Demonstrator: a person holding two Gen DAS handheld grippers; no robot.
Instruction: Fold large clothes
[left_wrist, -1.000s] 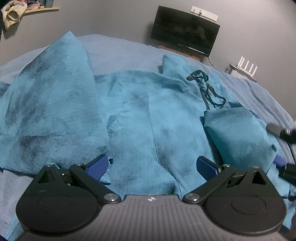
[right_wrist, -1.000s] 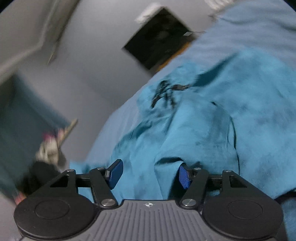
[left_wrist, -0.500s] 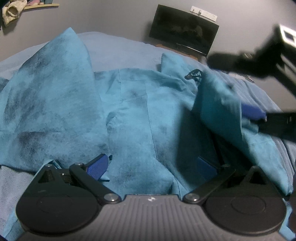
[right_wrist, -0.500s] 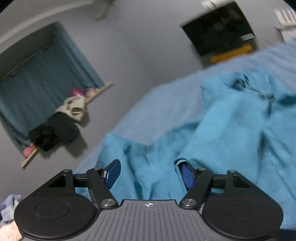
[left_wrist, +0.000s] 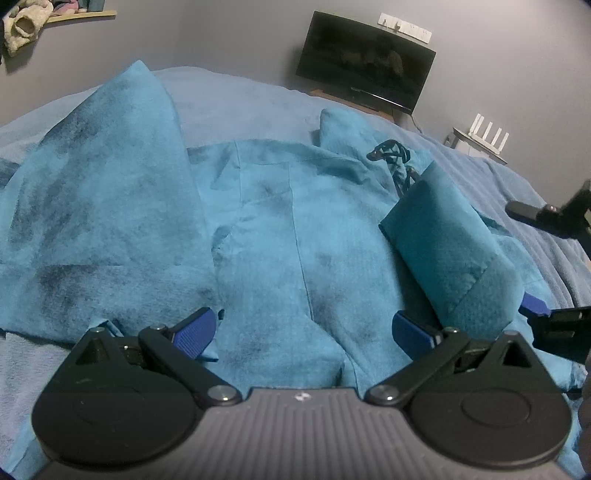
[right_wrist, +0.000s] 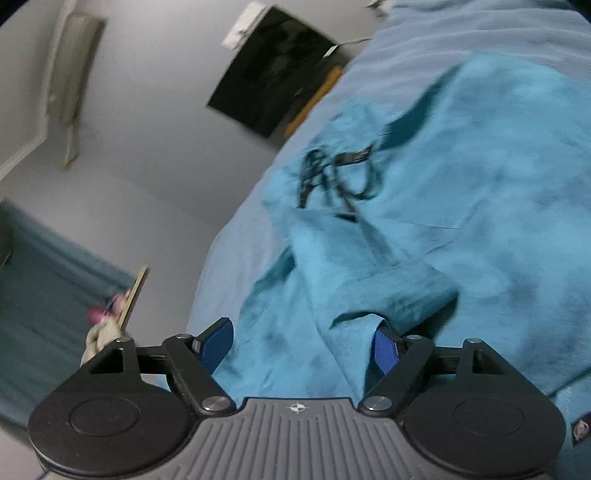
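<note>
While the teal garment (left_wrist: 295, 229) is spread across the blue bed (left_wrist: 236, 92), the left gripper (left_wrist: 303, 332) is held low over its near hem, fingers (left_wrist: 194, 330) spread wide, cloth lying under the gap but not pinched. A sleeve (left_wrist: 447, 243) is seen folded in over the garment's right side, beside the black drawstring (left_wrist: 391, 153) at the collar. At the right edge of the left view, the right gripper (left_wrist: 543, 258) is caught just off the sleeve's end. From its own camera, that gripper (right_wrist: 301, 343) is shown with jaws parted; cloth is bunched between them, against the right pad (right_wrist: 384, 350), with no squeeze visible. A dark TV (left_wrist: 365, 62) is mounted on the far wall.
</note>
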